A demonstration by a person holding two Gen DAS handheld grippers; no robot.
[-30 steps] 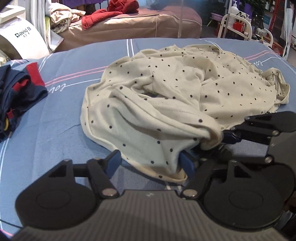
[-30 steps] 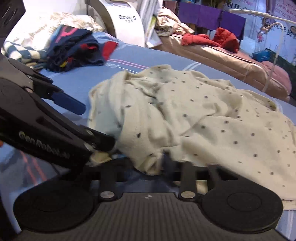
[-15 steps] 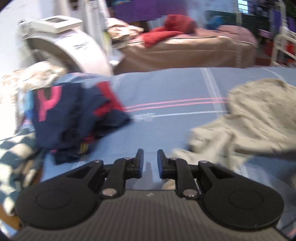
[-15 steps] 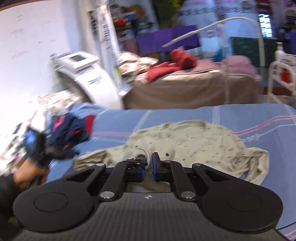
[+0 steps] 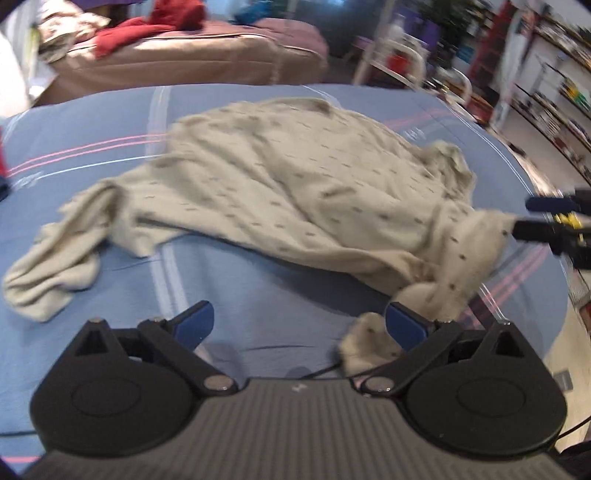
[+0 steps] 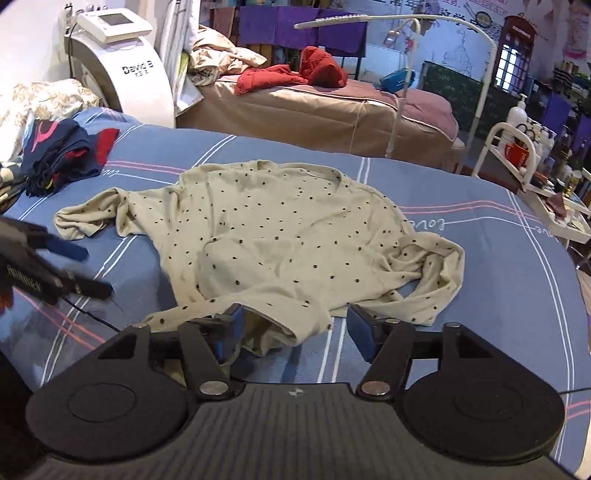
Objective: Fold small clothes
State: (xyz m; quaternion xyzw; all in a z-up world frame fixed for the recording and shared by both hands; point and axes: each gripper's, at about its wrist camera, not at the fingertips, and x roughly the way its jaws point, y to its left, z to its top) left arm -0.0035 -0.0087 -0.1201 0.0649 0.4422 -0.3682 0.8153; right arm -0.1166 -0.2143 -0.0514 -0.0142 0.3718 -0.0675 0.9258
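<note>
Left wrist view (motion-blurred). The left gripper (image 5: 299, 325) points down at the blue striped bed sheet (image 5: 92, 122); its jaws are opening and stand wide apart, released, with bare sheet in most of the gap between the blue pads (image 5: 194, 325). A crumpled corner of the cream polka-dot top (image 5: 295, 177) lies against the inner side of the picture-right finger, but nothing presses on it from the other side. The top lies spread across the middle of the sheet, one sleeve trailing to the picture's left and bunched at its end. At the right edge the right gripper (image 5: 546, 218) shows its dark fingertips at the top's bunched hem. Behind the bed stands a brown couch (image 5: 177, 62) with a red garment (image 5: 147, 22) on it.

Right wrist view (sharp). The right gripper (image 6: 293, 330) has its jaws opening and spread wide, released. The near hem of the polka-dot top (image 6: 280, 236) lies loosely in the gap, draped against the picture-left pad; the other pad stands clear of the cloth. The top lies roughly flat, neckline away from the camera, its right sleeve crumpled back on itself. The left gripper (image 6: 74, 269) enters from the left edge, just beside the hem. A dark blue and red clothes pile (image 6: 59, 151) sits well apart at the sheet's (image 6: 480, 266) far left corner, near a white machine (image 6: 122, 70).
</note>
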